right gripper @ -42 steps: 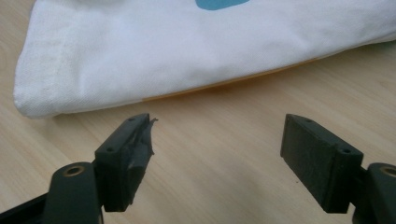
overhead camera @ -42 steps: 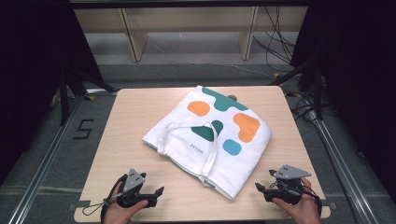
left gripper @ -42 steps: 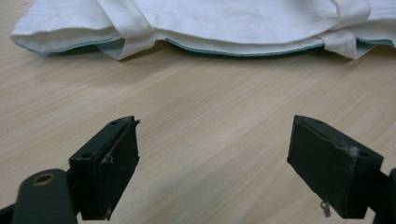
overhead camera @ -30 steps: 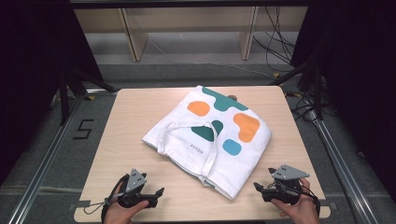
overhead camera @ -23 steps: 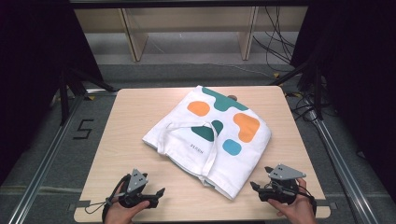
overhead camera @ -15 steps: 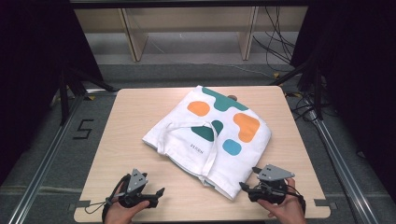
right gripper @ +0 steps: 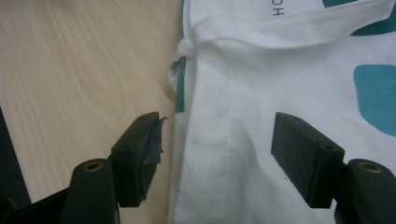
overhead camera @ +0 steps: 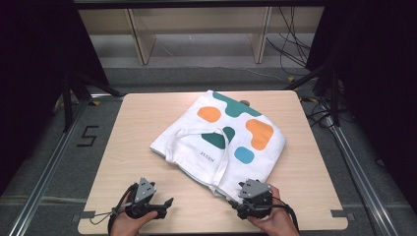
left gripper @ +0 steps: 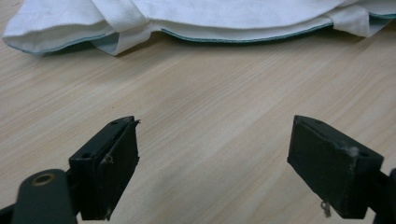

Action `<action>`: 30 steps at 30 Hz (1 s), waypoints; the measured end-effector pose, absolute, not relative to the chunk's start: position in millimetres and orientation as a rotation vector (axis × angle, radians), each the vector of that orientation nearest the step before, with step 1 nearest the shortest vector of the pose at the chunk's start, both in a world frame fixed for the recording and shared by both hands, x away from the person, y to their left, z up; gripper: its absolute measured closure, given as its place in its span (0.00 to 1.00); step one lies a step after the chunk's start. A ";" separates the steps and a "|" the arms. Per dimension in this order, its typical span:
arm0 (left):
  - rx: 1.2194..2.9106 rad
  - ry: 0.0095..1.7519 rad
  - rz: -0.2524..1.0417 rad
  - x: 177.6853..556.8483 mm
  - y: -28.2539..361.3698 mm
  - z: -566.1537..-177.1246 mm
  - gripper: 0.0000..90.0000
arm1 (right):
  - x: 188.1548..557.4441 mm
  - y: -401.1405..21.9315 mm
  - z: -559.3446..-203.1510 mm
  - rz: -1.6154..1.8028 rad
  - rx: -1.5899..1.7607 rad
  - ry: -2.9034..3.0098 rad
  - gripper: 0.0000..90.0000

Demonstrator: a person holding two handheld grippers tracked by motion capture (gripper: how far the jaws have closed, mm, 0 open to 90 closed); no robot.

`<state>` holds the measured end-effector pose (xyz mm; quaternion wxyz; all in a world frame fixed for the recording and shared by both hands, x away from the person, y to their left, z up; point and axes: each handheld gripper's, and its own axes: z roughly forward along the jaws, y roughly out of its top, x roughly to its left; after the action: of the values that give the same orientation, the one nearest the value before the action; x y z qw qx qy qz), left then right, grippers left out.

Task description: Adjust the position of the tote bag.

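Note:
A white tote bag [overhead camera: 221, 142] with teal, orange and blue blobs lies flat in the middle of the wooden table [overhead camera: 142, 123], its straps [overhead camera: 221, 162] folded over it. My right gripper [overhead camera: 241, 199] sits at the bag's near corner. In the right gripper view the white cloth [right gripper: 224, 154] lies between the jaws of the right gripper [right gripper: 219, 156]. Those jaws have just been closing, but the pads stand apart from the cloth. My left gripper [overhead camera: 164, 206] rests near the front edge. The left gripper [left gripper: 215, 163] is open over bare wood, with the bag's edge [left gripper: 243, 39] farther ahead.
The table's front edge [overhead camera: 211, 228] runs just behind both hands. Metal rails [overhead camera: 44, 182] flank the table. Wooden shelf legs [overhead camera: 140, 34] and cables [overhead camera: 290, 34] stand on the floor beyond the far edge. Bare wood [overhead camera: 128, 162] lies left of the bag.
My right gripper has slid left along the front of the table, from the bare right side to the bag's near corner. The left gripper has stayed put.

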<state>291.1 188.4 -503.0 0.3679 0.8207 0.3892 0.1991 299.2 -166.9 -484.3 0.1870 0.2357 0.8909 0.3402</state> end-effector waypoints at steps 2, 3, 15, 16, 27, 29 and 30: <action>2.120 0.981 0.521 291.3 189.3 -502.8 0.17 | 300.0 -165.6 -486.7 0.932 0.652 2.523 0.43; 2.122 0.985 0.518 291.3 189.3 -502.2 0.17 | 299.6 -165.9 -487.2 0.909 0.687 2.524 0.44; 2.068 1.029 0.560 290.5 192.6 -499.9 0.18 | 290.0 -192.9 -485.1 0.787 0.667 2.502 0.77; 2.070 1.014 0.588 291.2 193.7 -498.6 0.18 | 290.7 -200.2 -484.5 0.754 0.641 2.493 0.79; 2.061 1.028 0.585 305.1 190.2 -499.6 0.21 | 300.7 -250.8 -475.8 0.735 0.712 2.395 0.90; 2.079 1.047 0.611 308.3 186.3 -500.6 0.21 | 302.7 -255.4 -475.3 0.741 0.726 2.395 0.90; 2.129 1.038 0.626 309.7 186.2 -500.0 0.21 | 303.7 -257.3 -475.1 0.753 0.743 2.390 0.90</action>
<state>309.7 186.2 -500.0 0.3390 0.8174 0.3987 0.2405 303.7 -257.3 -475.1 0.2610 0.2746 0.8827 0.2782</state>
